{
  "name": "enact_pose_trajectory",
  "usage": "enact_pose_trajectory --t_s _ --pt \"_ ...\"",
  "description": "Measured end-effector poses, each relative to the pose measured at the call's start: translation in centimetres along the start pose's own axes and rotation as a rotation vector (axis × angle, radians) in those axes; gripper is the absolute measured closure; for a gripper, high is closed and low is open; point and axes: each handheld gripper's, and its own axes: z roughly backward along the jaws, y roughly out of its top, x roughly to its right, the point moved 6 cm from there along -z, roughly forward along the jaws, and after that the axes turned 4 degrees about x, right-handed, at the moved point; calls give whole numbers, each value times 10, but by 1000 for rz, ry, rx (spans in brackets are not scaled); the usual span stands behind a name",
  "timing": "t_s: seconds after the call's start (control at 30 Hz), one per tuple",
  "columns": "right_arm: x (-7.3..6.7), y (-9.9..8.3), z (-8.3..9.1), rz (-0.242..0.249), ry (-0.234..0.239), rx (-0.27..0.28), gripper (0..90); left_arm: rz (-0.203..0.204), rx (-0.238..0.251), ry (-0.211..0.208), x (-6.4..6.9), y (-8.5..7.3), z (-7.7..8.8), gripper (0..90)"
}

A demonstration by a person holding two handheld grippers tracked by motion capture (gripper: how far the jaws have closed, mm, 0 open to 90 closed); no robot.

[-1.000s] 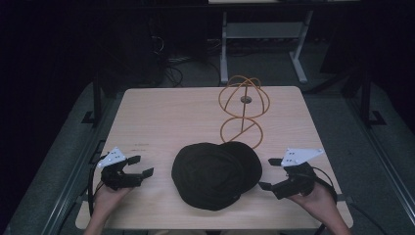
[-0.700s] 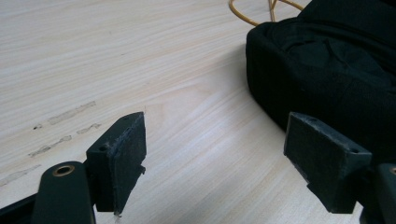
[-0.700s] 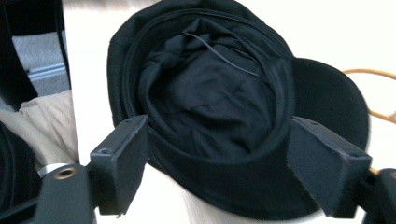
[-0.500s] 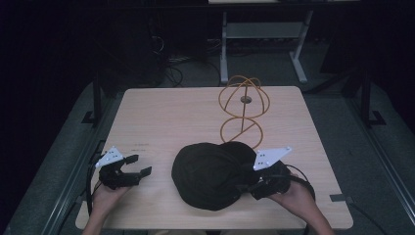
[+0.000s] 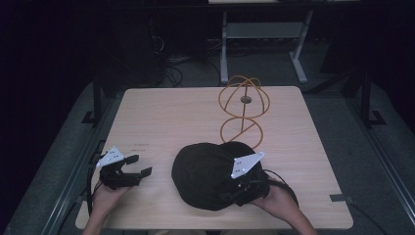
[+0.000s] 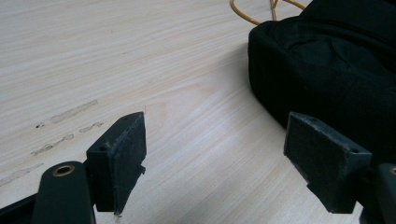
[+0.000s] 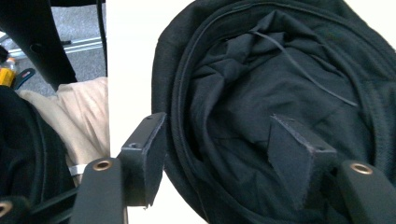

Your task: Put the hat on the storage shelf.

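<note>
A black cloth hat (image 5: pixel 203 174) lies opening-up on the wooden table (image 5: pixel 171 112), near the front middle. My right gripper (image 5: pixel 231 190) rests over its right side. In the right gripper view its jaws (image 7: pixel 217 135) straddle the hat's rim (image 7: pixel 173 116), one pad outside and one on the crumpled lining (image 7: pixel 261 70). The jaws have just been closing, with a gap still showing at the pads. My left gripper (image 5: pixel 139 165) sits open at the front left, a short way from the hat (image 6: pixel 336 60), with bare wood between its jaws (image 6: pixel 215 130).
An orange wire stand (image 5: pixel 243 105), a ball-shaped cage over a ring base, stands just behind the hat. Its wire shows at the top of the left gripper view (image 6: pixel 252 14). The table's front edge runs close under both hands. Dark floor and a metal frame lie beyond.
My right gripper has slid left from the table's right front onto the hat's right side, and its jaws stand narrower. The left gripper has kept still.
</note>
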Motion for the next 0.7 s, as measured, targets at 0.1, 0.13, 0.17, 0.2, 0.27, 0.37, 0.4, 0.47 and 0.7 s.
enact_pose_trajectory --t_s 0.1,0.13,0.17,0.2,0.27,0.37,0.4,0.47,0.7 --pt "-2 1 -4 5 9 -6 391 0 1 -1 0 0 0 206" --pt "-3 2 -6 20 9 -15 420 1 1 -1 0 0 0 206" --pt "-5 3 -8 18 14 -15 430 1 1 -1 0 0 0 206" --pt "-6 3 -9 28 16 -20 436 1 0 0 0 0 0 207" --pt "-8 4 -11 32 26 -27 460 1 0 0 0 0 0 206" --pt "-9 5 -14 39 33 -28 473 0 0 0 0 0 0 206" --pt "-10 6 -17 52 36 -31 487 -1 0 2 0 0 0 207" --pt "-11 7 -19 60 39 -35 501 -1 0 2 0 0 0 207" --pt "-15 12 -30 85 56 -47 559 -2 0 3 0 0 1 206"
